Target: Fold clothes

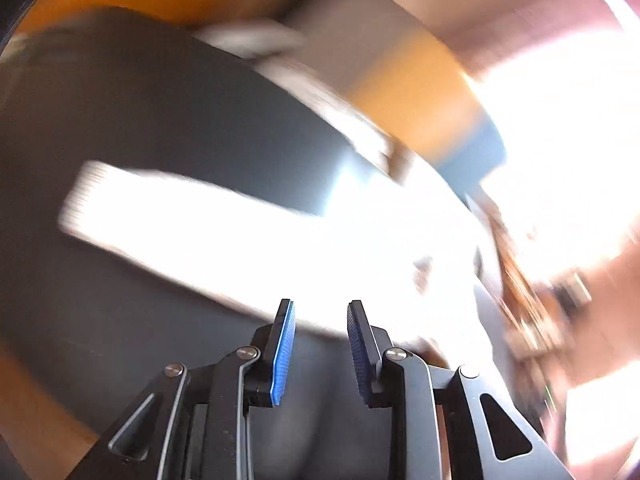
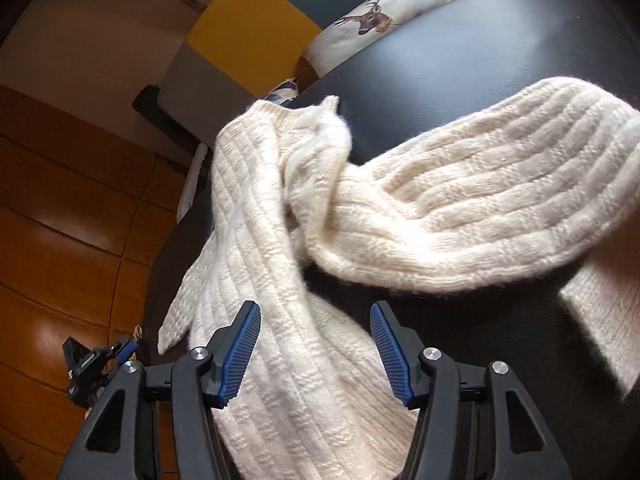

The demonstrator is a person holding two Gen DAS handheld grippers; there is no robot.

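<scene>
A cream ribbed knit scarf (image 2: 460, 200) lies on a dark table (image 2: 460, 52), partly doubled over, with one length hanging over the table's left edge. My right gripper (image 2: 316, 320) stands open just above the nearer length of the scarf, whose fabric passes between and below the blue pads (image 2: 240, 352). In the blurred left wrist view the same scarf (image 1: 248, 236) shows as an overexposed white band across the dark table (image 1: 160, 120). My left gripper (image 1: 320, 320) hovers over its near edge, open, with nothing between the fingers.
A wooden floor (image 2: 60, 220) lies left of the table. Behind it stand a yellow, grey and blue cushion (image 2: 248, 32) and a white cushion with a deer print (image 2: 372, 12). The other gripper (image 2: 96, 364) shows at lower left. Strong sunlight washes out the right of the left wrist view.
</scene>
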